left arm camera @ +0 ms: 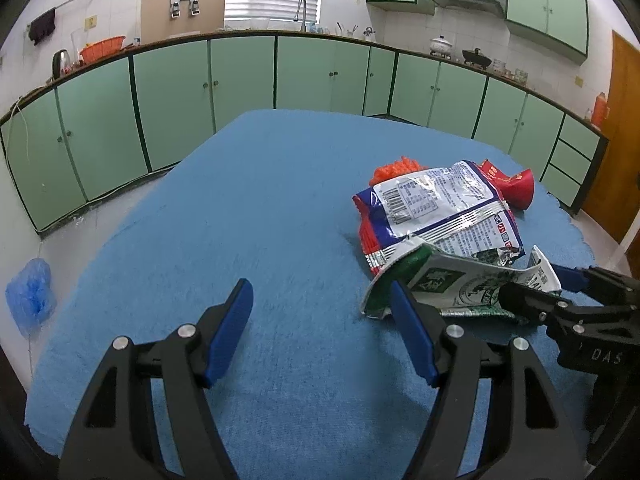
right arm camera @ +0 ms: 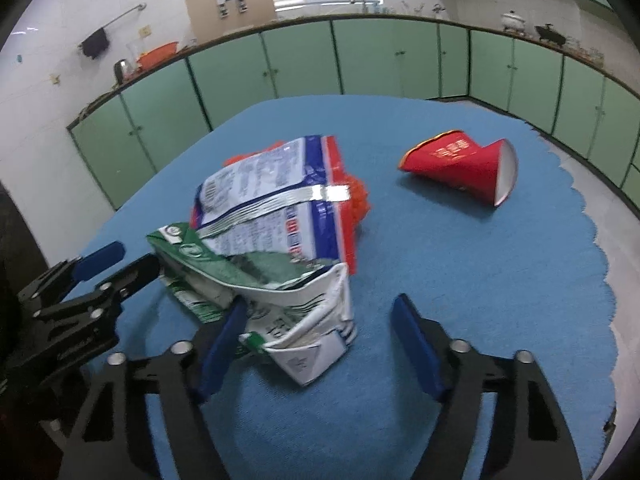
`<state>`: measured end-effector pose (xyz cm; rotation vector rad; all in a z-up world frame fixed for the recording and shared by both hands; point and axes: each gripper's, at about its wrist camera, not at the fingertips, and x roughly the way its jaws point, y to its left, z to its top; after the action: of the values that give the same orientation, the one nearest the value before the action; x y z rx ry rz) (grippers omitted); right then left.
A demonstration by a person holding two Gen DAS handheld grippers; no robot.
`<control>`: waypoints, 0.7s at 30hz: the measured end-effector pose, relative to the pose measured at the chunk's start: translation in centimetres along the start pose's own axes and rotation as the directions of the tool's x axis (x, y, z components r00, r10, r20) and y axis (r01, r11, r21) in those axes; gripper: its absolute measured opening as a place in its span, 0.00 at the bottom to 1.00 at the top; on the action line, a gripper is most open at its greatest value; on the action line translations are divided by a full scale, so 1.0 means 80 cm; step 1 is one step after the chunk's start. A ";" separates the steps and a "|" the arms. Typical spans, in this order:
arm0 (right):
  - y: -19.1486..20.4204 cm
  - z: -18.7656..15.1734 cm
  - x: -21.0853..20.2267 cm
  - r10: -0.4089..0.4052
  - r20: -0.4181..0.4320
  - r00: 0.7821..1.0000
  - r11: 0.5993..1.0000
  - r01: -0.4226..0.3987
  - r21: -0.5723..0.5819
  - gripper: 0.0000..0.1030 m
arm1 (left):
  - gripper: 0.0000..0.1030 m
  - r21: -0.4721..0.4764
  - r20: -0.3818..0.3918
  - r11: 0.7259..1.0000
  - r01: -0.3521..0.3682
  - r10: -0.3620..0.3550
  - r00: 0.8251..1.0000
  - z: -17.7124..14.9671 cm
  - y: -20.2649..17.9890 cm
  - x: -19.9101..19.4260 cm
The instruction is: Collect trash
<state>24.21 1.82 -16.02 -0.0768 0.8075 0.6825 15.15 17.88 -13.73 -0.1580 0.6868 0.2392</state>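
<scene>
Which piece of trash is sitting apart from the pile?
The crushed red paper cup. It lies on its side alone on the blue cloth, while the green-and-white carton and blue-and-white snack bag overlap.

Left gripper sits low in the frame of its own wrist view, jaws spread wide, blue pads angled outward, nothing between them. Over at the right edge of that view, the right gripper reaches in from the lower right, fingers pointing left. Switch to the right wrist view: right gripper fills the bottom of the frame, jaws parted wide too. The left gripper pokes in from the lower left edge, pointing right.
</scene>
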 end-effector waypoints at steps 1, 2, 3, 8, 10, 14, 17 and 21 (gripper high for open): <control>0.002 0.000 -0.001 0.009 -0.003 1.000 1.000 -0.009 -0.003 0.57 | 0.66 0.000 -0.001 1.000 0.000 0.000 1.000 0.000 0.000 0.000; 0.003 -0.002 -0.002 0.015 -0.005 1.000 1.000 -0.015 -0.004 0.54 | 0.67 -0.001 -0.002 1.000 -0.001 0.001 1.000 0.000 0.001 0.000; 0.004 -0.003 -0.004 0.014 -0.006 1.000 1.000 -0.014 -0.003 0.54 | 0.67 -0.003 -0.003 1.000 -0.001 0.001 1.000 0.000 0.002 0.001; -0.001 -0.004 -0.005 0.039 -0.011 0.999 0.999 -0.038 0.023 0.55 | 0.67 -0.007 -0.005 1.000 -0.004 0.004 1.000 -0.002 0.001 0.001; -0.001 -0.002 -0.002 0.037 -0.010 0.999 0.999 -0.037 0.017 0.56 | 0.67 -0.006 -0.011 1.000 -0.006 0.006 1.000 -0.002 0.002 0.003; -0.003 -0.002 -0.002 0.039 -0.006 0.999 0.999 -0.039 0.017 0.56 | 0.67 -0.003 -0.012 1.000 -0.008 0.008 1.000 -0.001 0.002 0.004; -0.002 -0.003 -0.003 0.038 -0.005 0.999 0.999 -0.038 0.018 0.54 | 0.67 0.000 -0.011 1.000 -0.011 0.011 1.000 -0.002 0.001 0.004; 0.000 -0.008 -0.010 0.013 0.009 1.000 1.000 -0.013 0.004 0.53 | 0.67 -0.004 -0.012 1.000 -0.010 0.010 1.000 -0.002 0.000 0.003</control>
<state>23.37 1.21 -15.92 -0.0651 0.8009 0.6933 15.21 17.88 -14.04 -0.1598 0.6990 0.2489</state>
